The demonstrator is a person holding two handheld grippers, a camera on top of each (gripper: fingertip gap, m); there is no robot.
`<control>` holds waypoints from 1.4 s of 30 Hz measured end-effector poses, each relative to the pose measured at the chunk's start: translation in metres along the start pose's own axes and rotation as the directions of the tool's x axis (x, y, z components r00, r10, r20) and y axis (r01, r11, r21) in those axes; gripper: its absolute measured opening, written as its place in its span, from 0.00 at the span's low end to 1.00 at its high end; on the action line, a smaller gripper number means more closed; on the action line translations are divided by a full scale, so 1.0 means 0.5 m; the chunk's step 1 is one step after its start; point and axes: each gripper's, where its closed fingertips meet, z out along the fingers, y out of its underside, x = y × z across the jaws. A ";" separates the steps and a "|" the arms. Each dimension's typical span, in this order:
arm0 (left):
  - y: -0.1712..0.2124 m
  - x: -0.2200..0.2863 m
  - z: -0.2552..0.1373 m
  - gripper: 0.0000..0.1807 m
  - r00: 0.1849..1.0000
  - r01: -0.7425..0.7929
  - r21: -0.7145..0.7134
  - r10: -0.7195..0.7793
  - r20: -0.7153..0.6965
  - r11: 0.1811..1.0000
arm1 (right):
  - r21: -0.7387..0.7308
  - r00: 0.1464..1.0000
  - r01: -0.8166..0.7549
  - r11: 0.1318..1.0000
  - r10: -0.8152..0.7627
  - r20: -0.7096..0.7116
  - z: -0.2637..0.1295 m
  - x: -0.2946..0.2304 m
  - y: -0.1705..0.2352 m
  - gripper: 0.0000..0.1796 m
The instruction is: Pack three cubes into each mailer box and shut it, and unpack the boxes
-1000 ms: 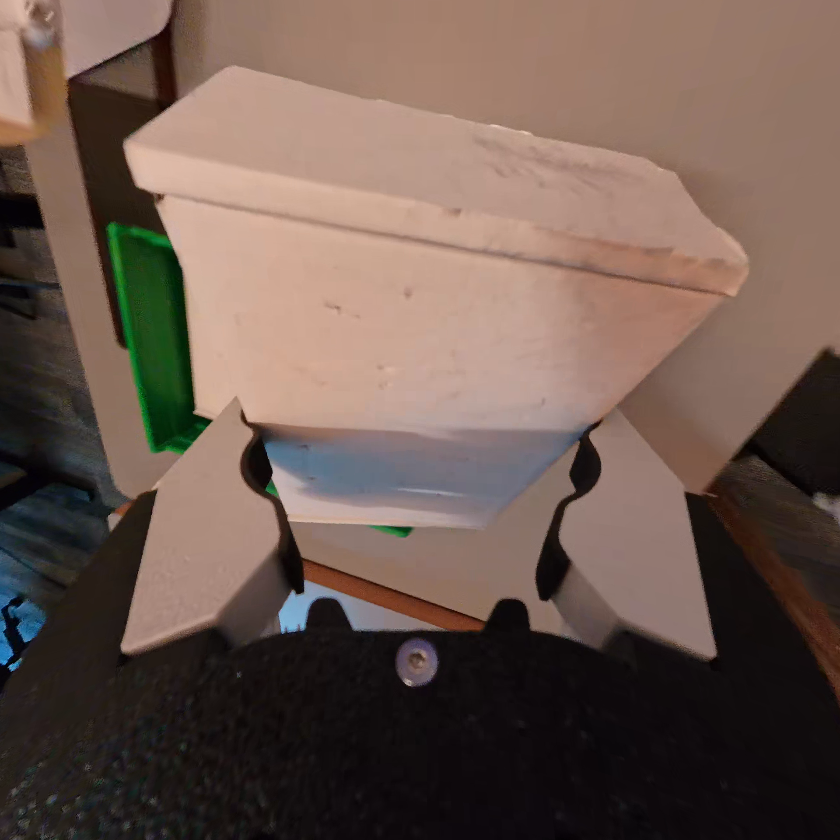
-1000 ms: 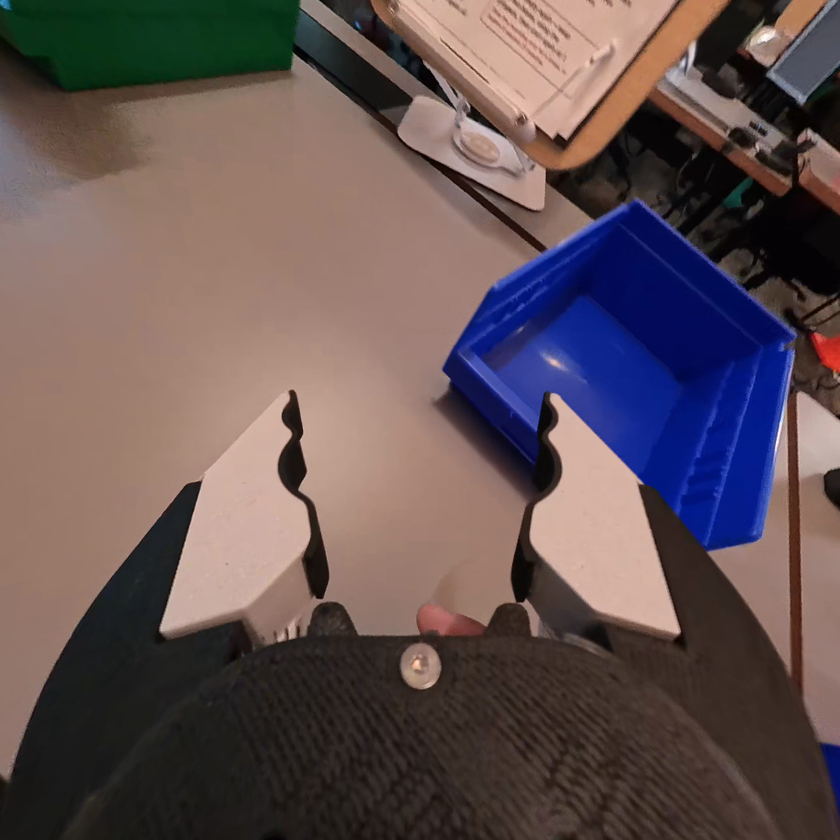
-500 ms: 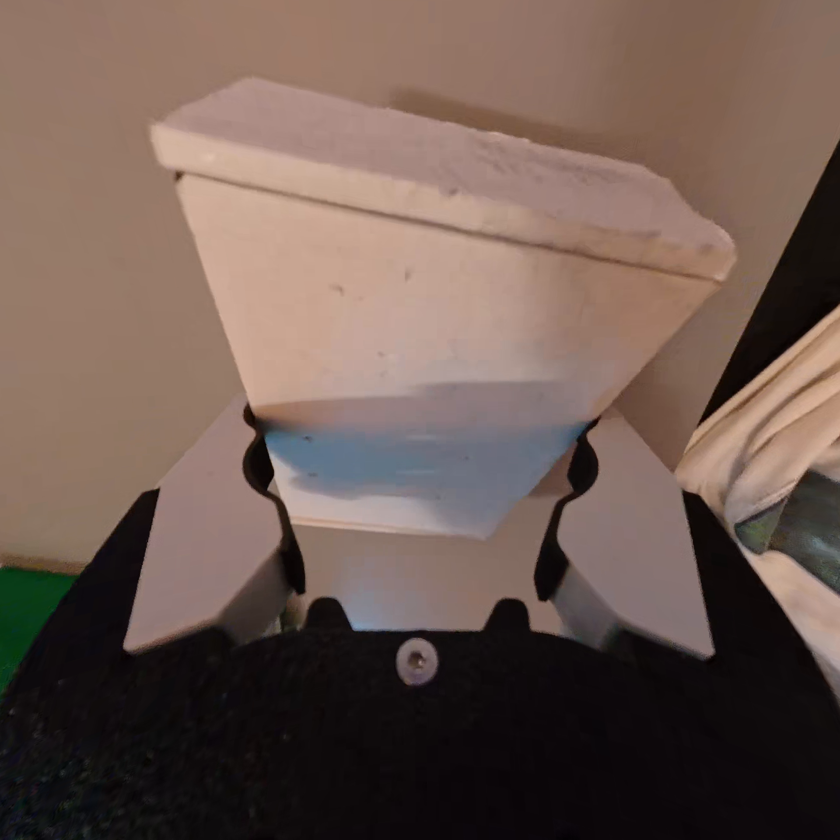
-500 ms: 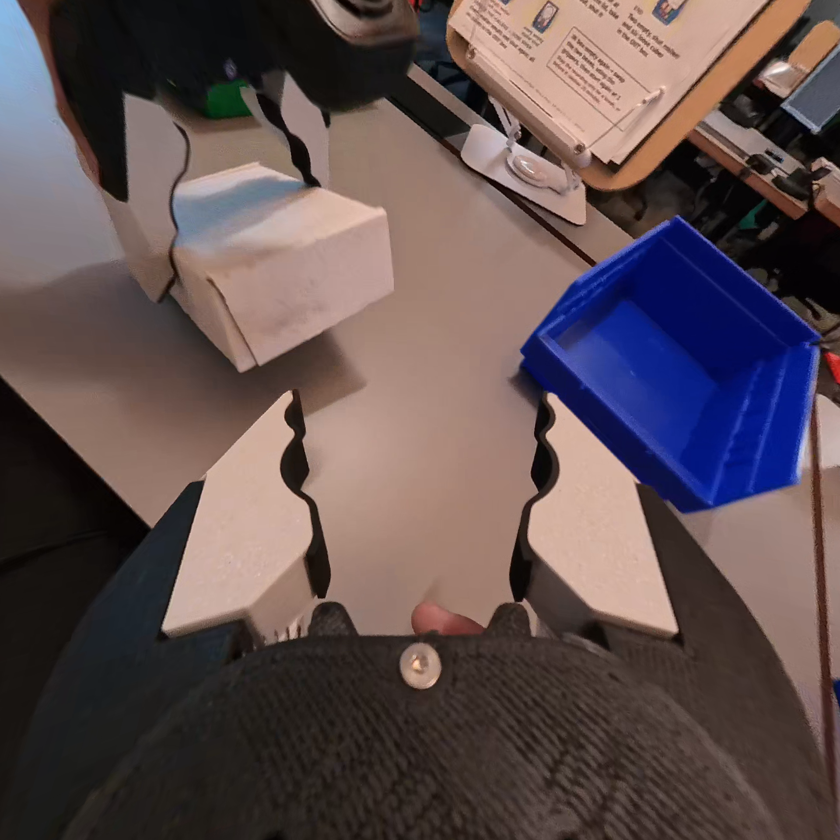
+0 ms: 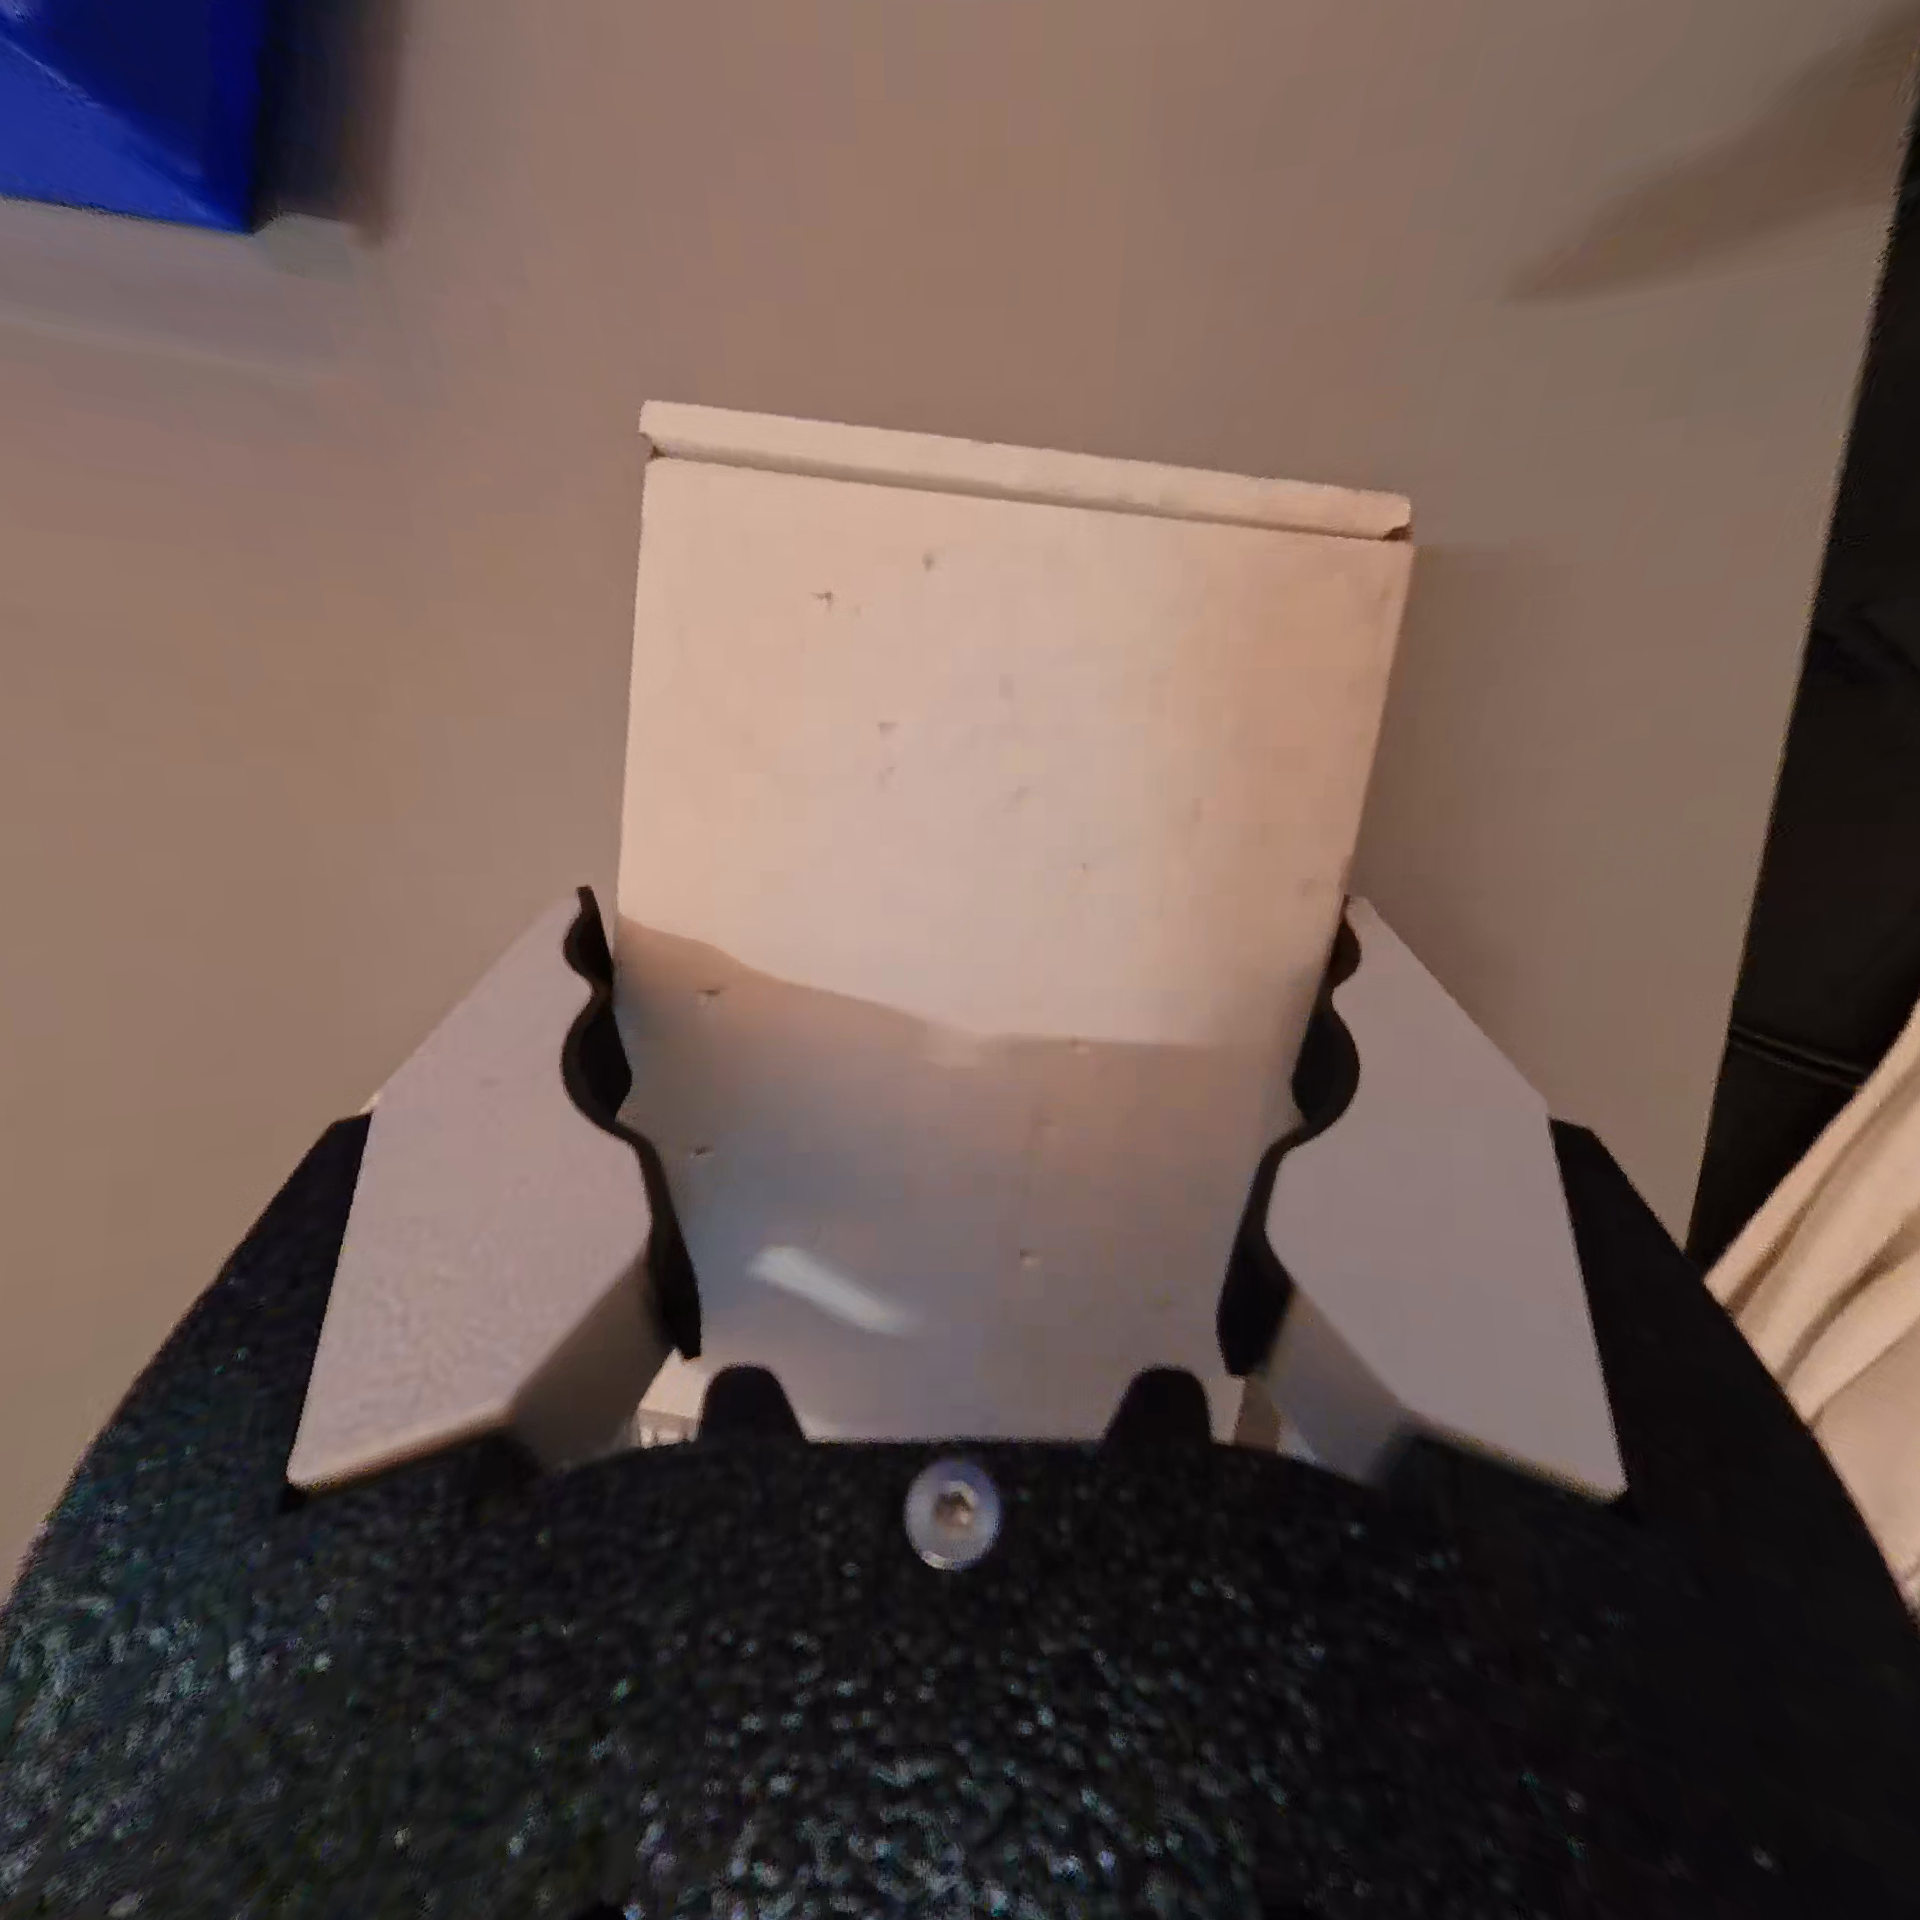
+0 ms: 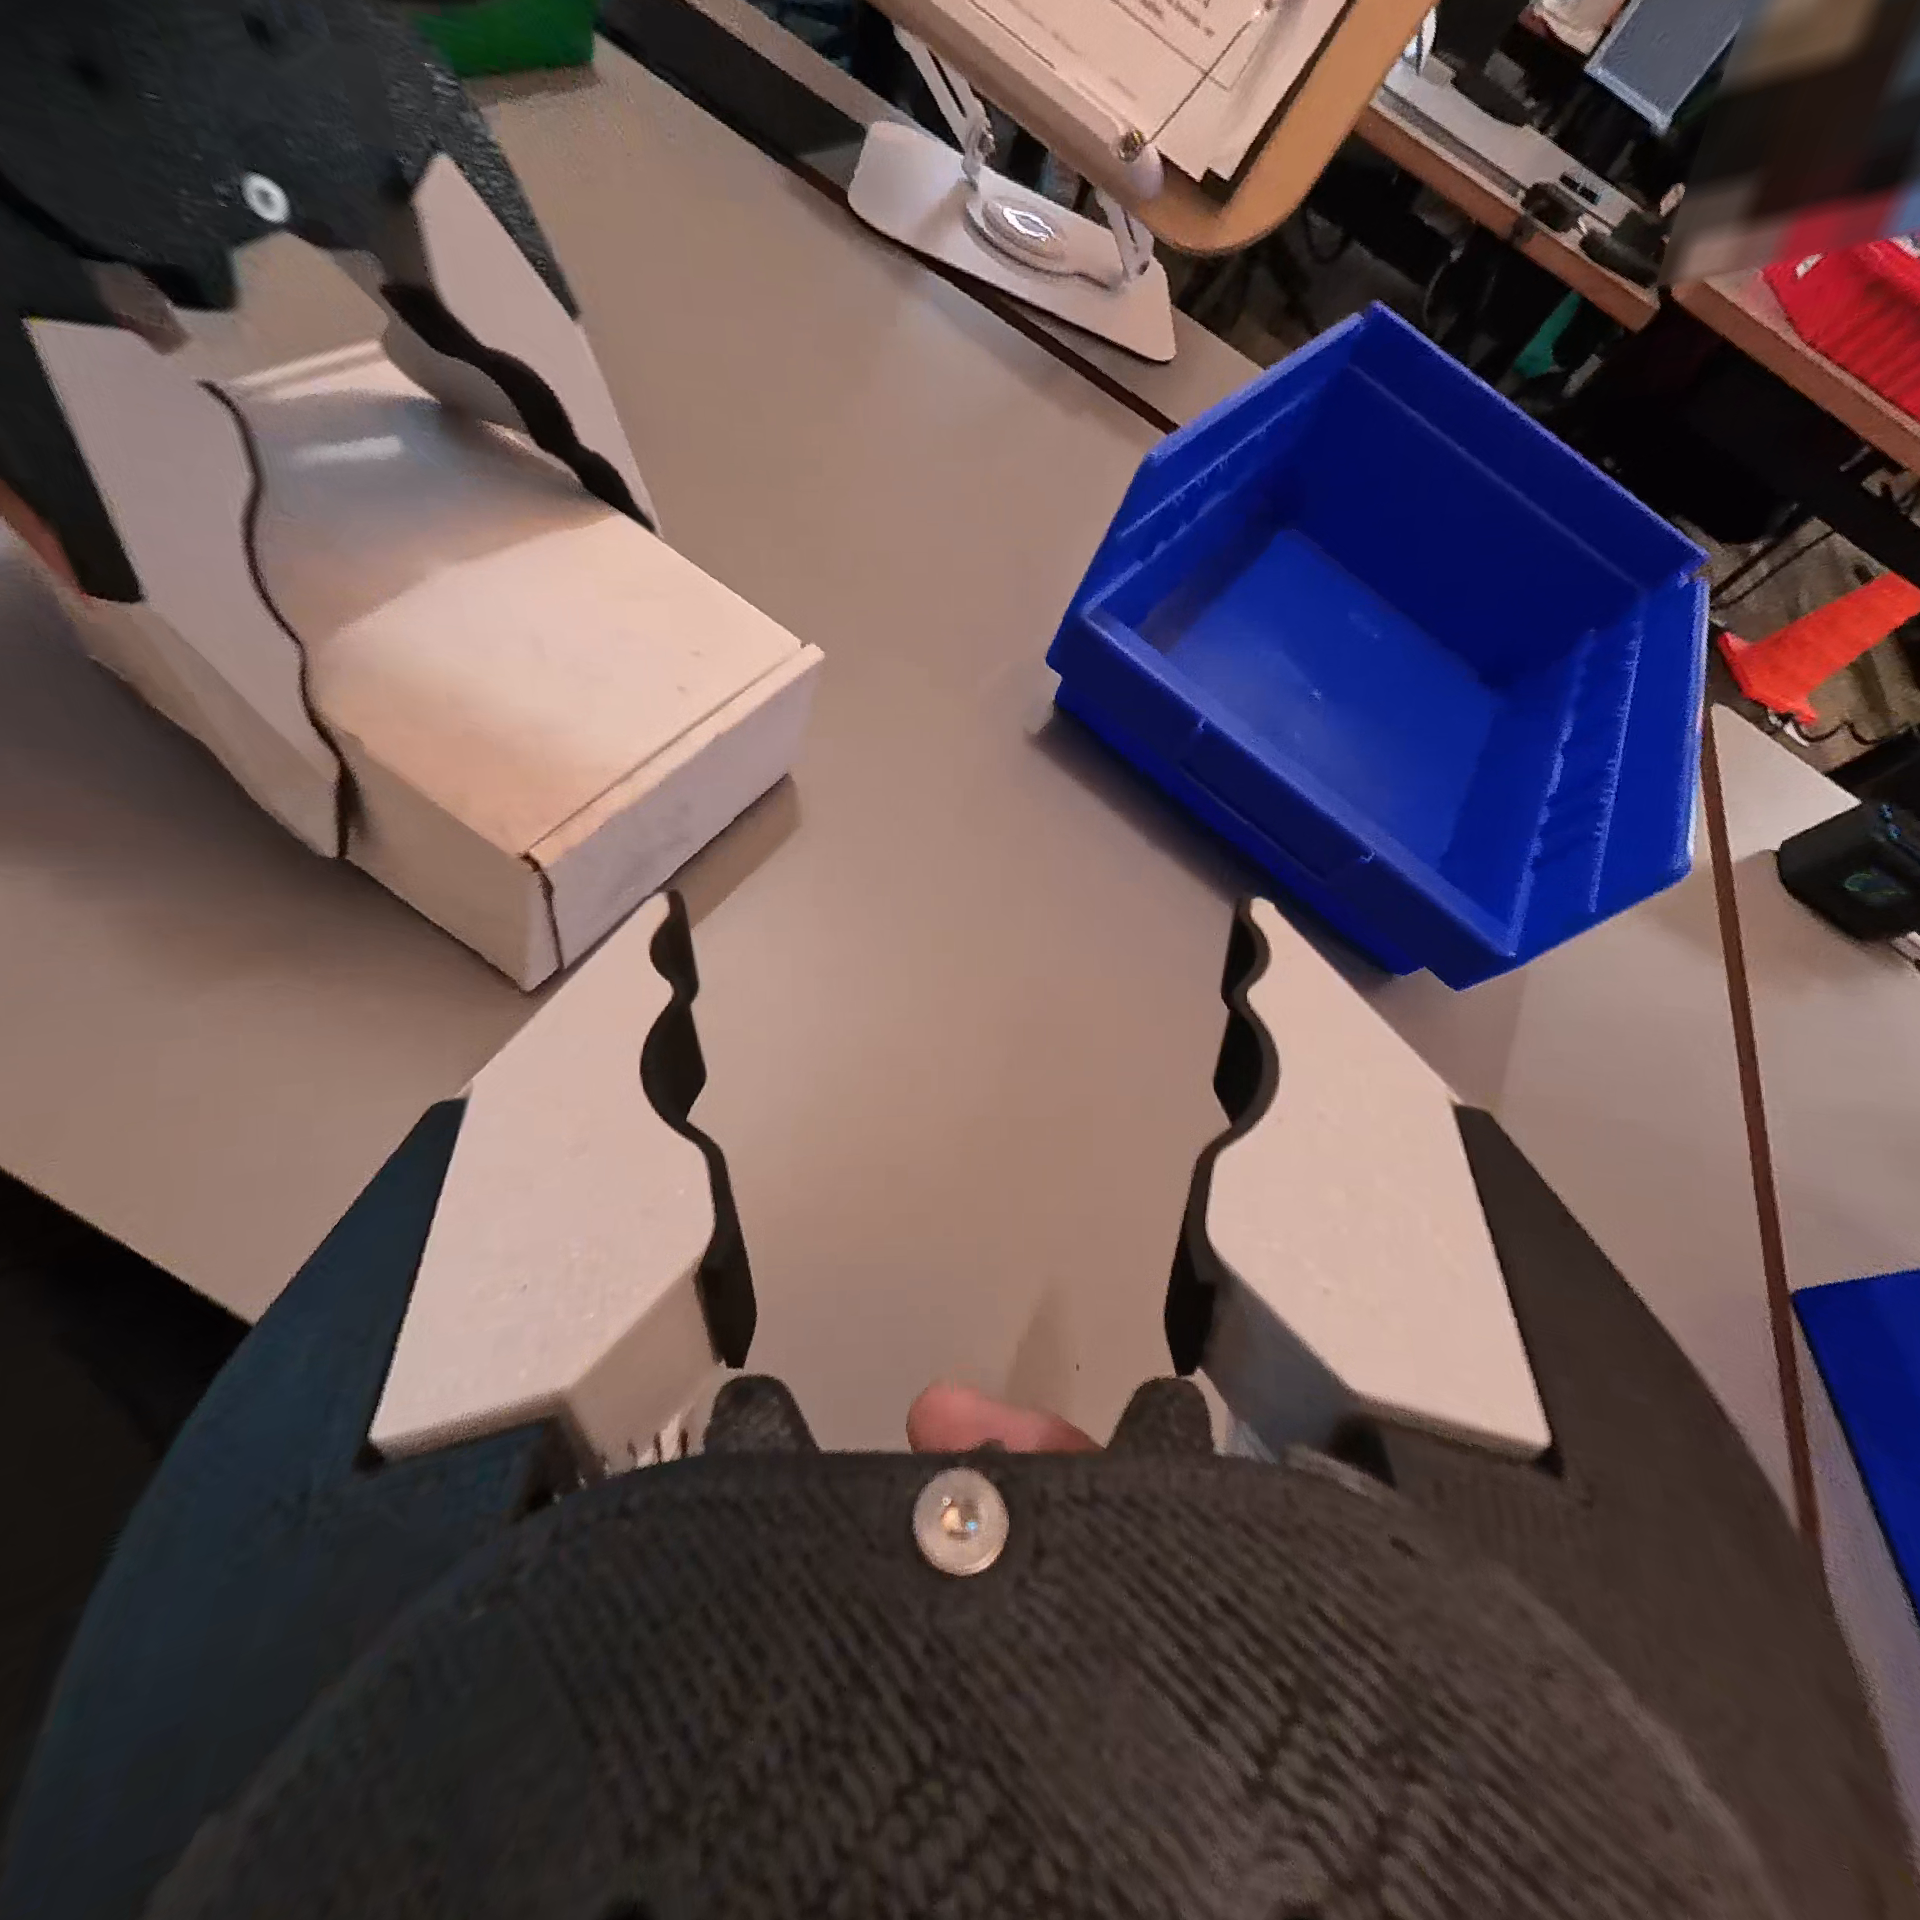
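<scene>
**Between the left jaws: closed box, near table edge**

Between the left gripper (image 5: 961,1122) fingers, a white mailer box (image 5: 997,831), clamped across its width near the rear end, both pads pressed on its side walls. Lid closed, front flap seam visible at the far end. Long axis straight ahead along the fingers, most of the length sticking out past the tips. From the right wrist view, box (image 6: 540,707) low over or resting on the table (image 6: 894,644); contact underneath not clear.

Right gripper (image 6: 956,1091) spread wide and holding nothing, hovering over bare table. Box ahead and to its left, the front corner just beside the left fingertip (image 6: 634,977); flap end turned toward this gripper. Likely the nearer tool for lifting the flap, while the left one pins the body. No cubes visible anywhere; contents of the box hidden.

Outward: blue bin (image 6: 1382,665) ahead and to the right, empty as far as visible, apart from the box with an open lane of table between them. Room there for swinging the lid up or tipping contents out. Near table edge (image 6: 125,1205) close behind the box on the left side, so little margin for pulling backward. Clipboard stand (image 6: 1039,239) farther back, well apart. Green bin (image 6: 509,36) at the far left corner, barely visible.
</scene>
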 end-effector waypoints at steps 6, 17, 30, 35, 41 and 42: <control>-0.037 0.003 -0.103 0.59 0.999 -0.005 0.279 0.013 -0.029 0.960 | 0.078 0.993 -0.101 0.992 0.105 -0.052 -0.006 -0.012 -0.016 0.56; -0.038 -0.072 -0.159 0.00 0.994 0.105 0.593 -0.073 -0.078 0.798 | 0.086 0.991 0.053 0.995 -0.042 -0.128 0.011 -0.089 -0.053 0.46; -0.019 -0.085 -0.116 0.00 0.995 0.103 0.550 -0.079 -0.066 0.829 | 0.071 0.827 0.542 0.838 -0.515 -0.226 0.016 -0.164 -0.071 0.23; -0.018 -0.076 -0.107 0.00 0.994 0.108 0.534 -0.073 -0.087 0.839 | 0.029 0.756 0.641 0.767 -0.623 -0.201 0.046 -0.186 -0.063 0.26; -0.021 -0.081 -0.089 0.00 0.997 0.081 0.493 -0.074 -0.034 0.866 | 0.046 0.679 0.732 0.680 -0.720 -0.145 0.049 -0.224 -0.063 0.28; -0.023 -0.082 -0.087 0.00 0.997 0.076 0.492 -0.073 -0.026 0.867 | 0.051 0.666 0.744 0.666 -0.734 -0.132 0.045 -0.231 -0.064 0.30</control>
